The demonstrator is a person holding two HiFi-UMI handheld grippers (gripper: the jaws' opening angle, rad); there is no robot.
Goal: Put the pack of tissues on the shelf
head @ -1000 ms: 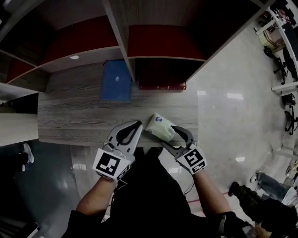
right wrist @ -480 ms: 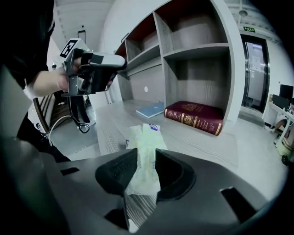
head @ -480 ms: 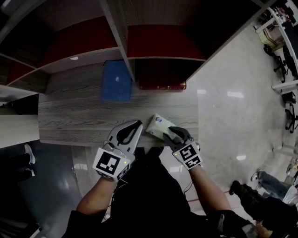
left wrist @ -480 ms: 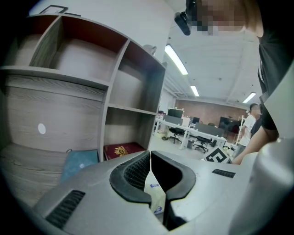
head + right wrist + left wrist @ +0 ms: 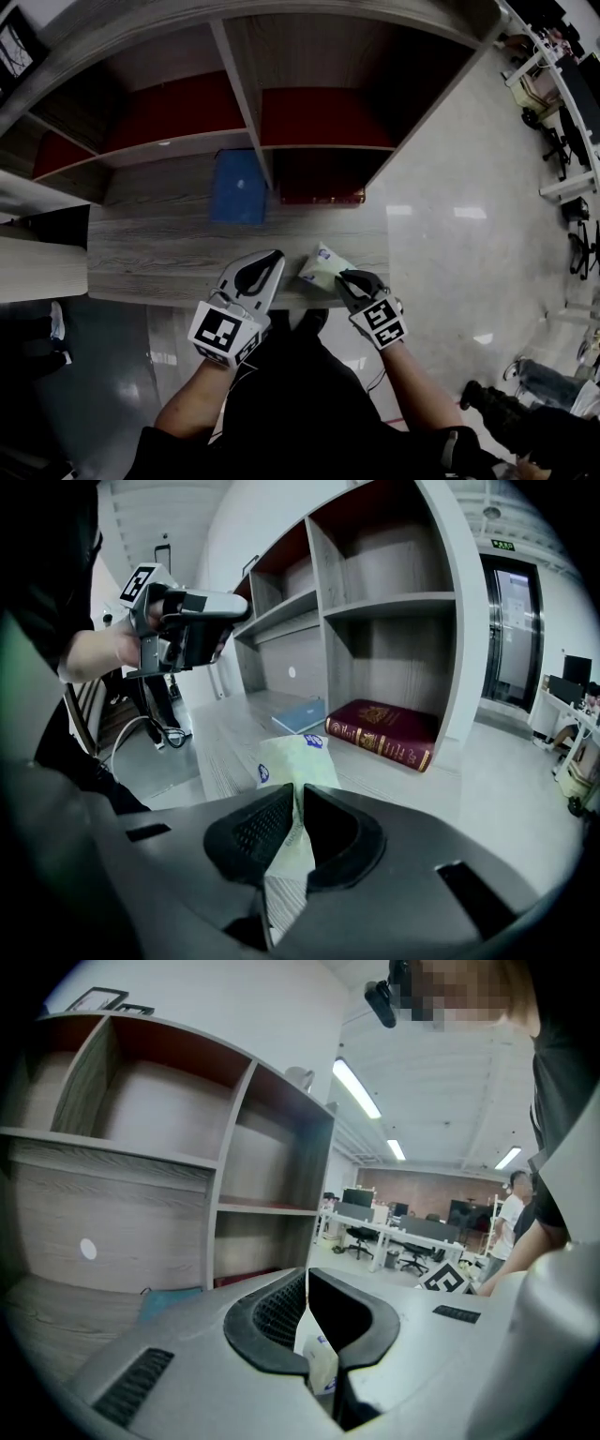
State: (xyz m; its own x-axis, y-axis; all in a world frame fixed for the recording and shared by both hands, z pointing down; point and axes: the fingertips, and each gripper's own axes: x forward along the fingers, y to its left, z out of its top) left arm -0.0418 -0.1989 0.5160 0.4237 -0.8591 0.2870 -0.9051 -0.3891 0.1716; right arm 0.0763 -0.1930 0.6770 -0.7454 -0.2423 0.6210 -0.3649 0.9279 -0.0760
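The right gripper (image 5: pixel 349 279) has just squeezed shut on the pack of tissues (image 5: pixel 322 266); the left gripper (image 5: pixel 263 269) is closed and empty.

In front of me runs a grey wood-grain table (image 5: pixel 141 253) with the shelf (image 5: pixel 246 103) standing along its far side. A dark red book (image 5: pixel 384 728) lies flat in the shelf's lower right bay. Just left of the red book, past the upright divider (image 5: pixel 263 164), a blue book (image 5: pixel 237 187) lies flat on the tabletop. On my side of the red book, at the table's front edge, is the pack of tissues (image 5: pixel 322 266). I cannot tell whether it rests on the wood.
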